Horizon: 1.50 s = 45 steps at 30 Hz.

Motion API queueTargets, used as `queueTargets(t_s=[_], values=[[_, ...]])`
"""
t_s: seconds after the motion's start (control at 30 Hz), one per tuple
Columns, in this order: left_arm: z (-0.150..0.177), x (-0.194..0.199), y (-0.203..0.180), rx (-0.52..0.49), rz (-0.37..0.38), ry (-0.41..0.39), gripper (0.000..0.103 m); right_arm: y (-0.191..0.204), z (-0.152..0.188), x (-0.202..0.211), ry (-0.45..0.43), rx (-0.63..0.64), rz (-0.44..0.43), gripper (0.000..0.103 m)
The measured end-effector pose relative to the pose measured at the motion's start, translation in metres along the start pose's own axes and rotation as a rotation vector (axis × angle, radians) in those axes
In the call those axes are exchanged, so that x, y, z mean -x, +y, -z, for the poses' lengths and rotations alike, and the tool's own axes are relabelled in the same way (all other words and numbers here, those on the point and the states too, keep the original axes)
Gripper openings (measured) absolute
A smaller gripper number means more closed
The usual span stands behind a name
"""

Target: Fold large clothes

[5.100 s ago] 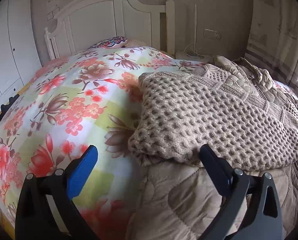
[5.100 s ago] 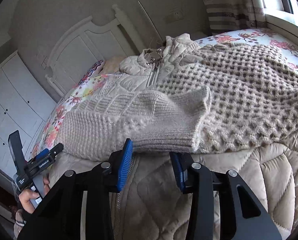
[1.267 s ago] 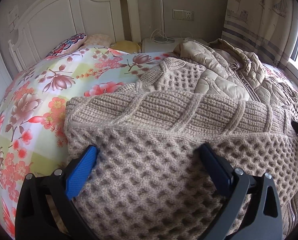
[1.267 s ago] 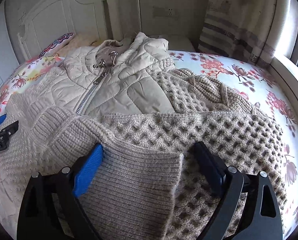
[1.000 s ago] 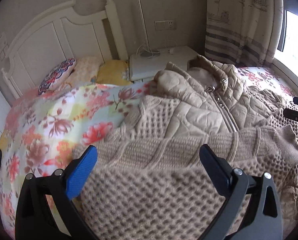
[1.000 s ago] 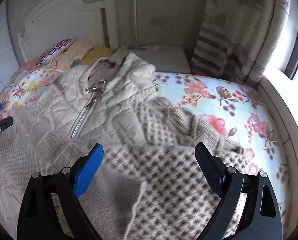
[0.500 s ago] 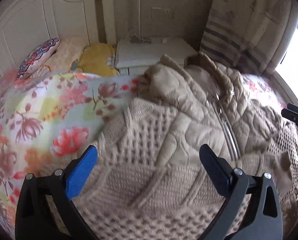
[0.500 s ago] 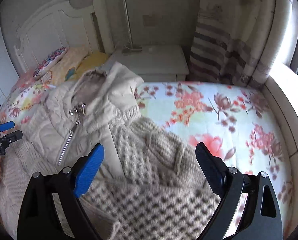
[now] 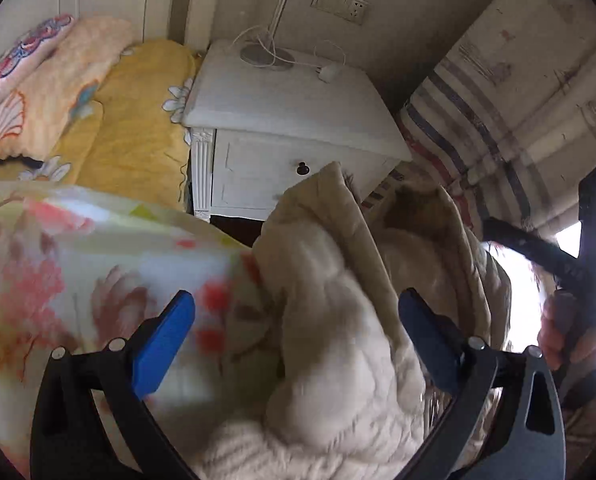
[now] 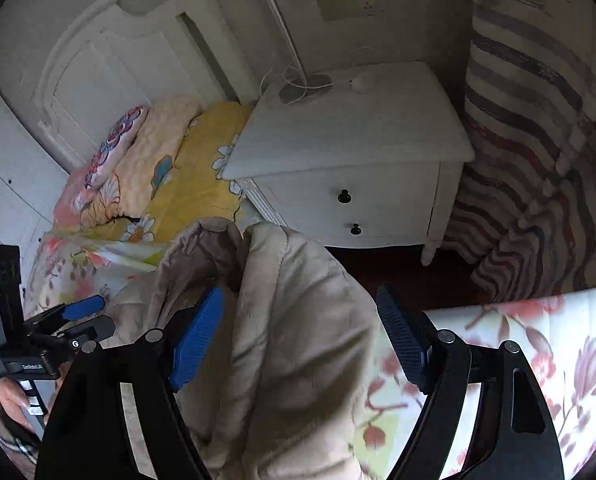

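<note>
The white nightstand (image 9: pixel 282 120) beside the bed served as the landmark. To its left lay the yellow pillow (image 9: pixel 138 120), and nearer the camera than the nightstand the floral bedspread (image 9: pixel 78 264) covered the bed.

Just in front of the nightstand's drawer, the collar end of the beige quilted jacket (image 9: pixel 337 320) rose over the bed's edge. It was the task's garment, and it lay there probably because its top end was where a fold would begin. A strip of cream knit (image 9: pixel 258 456) showed at the bottom of the left wrist view, touching the jacket's near side.

The left hand-held gripper (image 9: pixel 298 344) hovered in front of the nightstand with its jaws spread wide and its pads clear of the cloth. The jacket's left shoulder bulged between them, apparently so that a pinch could take that side.

Right of it, the right hand-held gripper (image 10: pixel 301 340) straddled the jacket's right collar flap below the nightstand. Its jaws were closing, with the flap between them, yet both pads looked free of the fabric, so nothing was gripped. The two tools flanked the collar, likely to lift both shoulders together and keep the bulky garment even.

Further right of the nightstand hung the striped curtain (image 10: pixel 537 140).
</note>
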<state>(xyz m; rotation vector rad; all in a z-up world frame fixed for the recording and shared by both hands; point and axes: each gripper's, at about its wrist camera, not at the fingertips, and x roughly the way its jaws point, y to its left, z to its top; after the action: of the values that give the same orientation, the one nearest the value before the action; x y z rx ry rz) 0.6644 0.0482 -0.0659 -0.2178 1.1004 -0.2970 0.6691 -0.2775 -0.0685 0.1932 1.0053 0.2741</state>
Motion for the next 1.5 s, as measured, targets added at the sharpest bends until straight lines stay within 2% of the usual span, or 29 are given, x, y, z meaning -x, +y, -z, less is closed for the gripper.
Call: queueTargets(t_s=[0.13, 0.17, 0.23, 0.27, 0.3, 0.37, 0.47, 0.53, 0.6, 0.63, 0.67, 0.7, 0.73, 0.77, 0.8, 0.87, 0.9, 0.93, 1.03, 1.1, 1.17, 1.23, 1.33, 1.4, 1.5], values=[[-0.017, -0.023, -0.012, -0.063, -0.036, 0.011, 0.101, 0.034, -0.018, -0.034, 0.049, 0.122, 0.080, 0.077], [-0.018, -0.027, -0.015, -0.080, -0.043, 0.012, 0.100, 0.040, -0.017, -0.038, 0.047, 0.152, 0.095, 0.070], [-0.017, -0.040, -0.027, -0.130, -0.057, 0.039, 0.077, 0.051, -0.013, -0.044, 0.059, 0.207, 0.140, 0.026], [-0.015, -0.041, -0.033, -0.166, -0.104, 0.028, 0.057, 0.055, -0.009, -0.043, 0.054, 0.232, 0.178, 0.021], [-0.013, -0.042, -0.042, -0.211, -0.163, 0.025, 0.031, 0.059, -0.004, -0.038, 0.034, 0.258, 0.200, 0.012], [-0.011, -0.031, -0.050, -0.217, -0.188, -0.009, 0.013, 0.065, 0.007, -0.018, -0.033, 0.289, 0.223, 0.009], [0.004, 0.010, -0.061, -0.241, -0.220, -0.146, 0.010, 0.061, 0.028, 0.039, -0.179, 0.270, 0.168, 0.009], [0.030, 0.055, -0.078, -0.314, -0.245, -0.294, 0.010, 0.064, 0.053, 0.089, -0.303, 0.284, 0.119, 0.009], [0.082, 0.111, -0.095, -0.419, -0.271, -0.484, 0.010, 0.066, 0.097, 0.149, -0.461, 0.318, 0.056, 0.009], [0.109, 0.131, -0.099, -0.454, -0.267, -0.552, 0.010, 0.063, 0.129, 0.181, -0.532, 0.333, 0.014, 0.009], [0.149, 0.155, -0.100, -0.502, -0.251, -0.632, 0.019, 0.057, 0.162, 0.206, -0.579, 0.342, -0.003, 0.010], [0.178, 0.167, -0.098, -0.535, -0.257, -0.673, 0.046, 0.049, 0.198, 0.228, -0.609, 0.351, -0.002, 0.018], [0.216, 0.178, -0.091, -0.566, -0.302, -0.688, 0.069, 0.037, 0.233, 0.243, -0.597, 0.364, -0.003, 0.046], [0.242, 0.184, -0.082, -0.566, -0.334, -0.688, 0.101, 0.026, 0.264, 0.251, -0.565, 0.365, 0.002, 0.074], [0.272, 0.192, -0.064, -0.547, -0.344, -0.690, 0.101, 0.011, 0.297, 0.258, -0.543, 0.338, 0.039, 0.097], [0.304, 0.196, -0.030, -0.495, -0.390, -0.618, 0.101, -0.016, 0.350, 0.264, -0.484, 0.277, 0.108, 0.086], [0.313, 0.199, -0.009, -0.453, -0.426, -0.569, 0.101, -0.028, 0.371, 0.265, -0.440, 0.240, 0.122, 0.073], [0.317, 0.204, 0.005, -0.411, -0.446, -0.556, 0.101, -0.038, 0.388, 0.266, -0.403, 0.201, 0.126, 0.067], [0.319, 0.240, 0.028, -0.285, -0.448, -0.589, 0.101, -0.043, 0.425, 0.275, -0.375, 0.151, 0.039, 0.057], [0.318, 0.269, 0.019, -0.264, -0.417, -0.657, 0.101, -0.029, 0.439, 0.275, -0.348, 0.208, -0.069, 0.057], [0.313, 0.290, -0.008, -0.317, -0.379, -0.688, 0.101, 0.014, 0.447, 0.268, -0.311, 0.367, -0.138, 0.054], [0.297, 0.297, -0.042, -0.400, -0.370, -0.685, 0.101, 0.059, 0.447, 0.261, -0.291, 0.517, -0.167, 0.041], [0.261, 0.290, -0.105, -0.547, -0.343, -0.594, 0.101, 0.118, 0.441, 0.258, -0.303, 0.676, -0.232, 0.028], [0.243, 0.282, -0.140, -0.643, -0.331, -0.564, 0.101, 0.143, 0.436, 0.246, -0.302, 0.784, -0.221, 0.023], [0.223, 0.273, -0.177, -0.786, -0.378, -0.565, 0.101, 0.162, 0.430, 0.229, -0.292, 0.899, -0.199, 0.018]])
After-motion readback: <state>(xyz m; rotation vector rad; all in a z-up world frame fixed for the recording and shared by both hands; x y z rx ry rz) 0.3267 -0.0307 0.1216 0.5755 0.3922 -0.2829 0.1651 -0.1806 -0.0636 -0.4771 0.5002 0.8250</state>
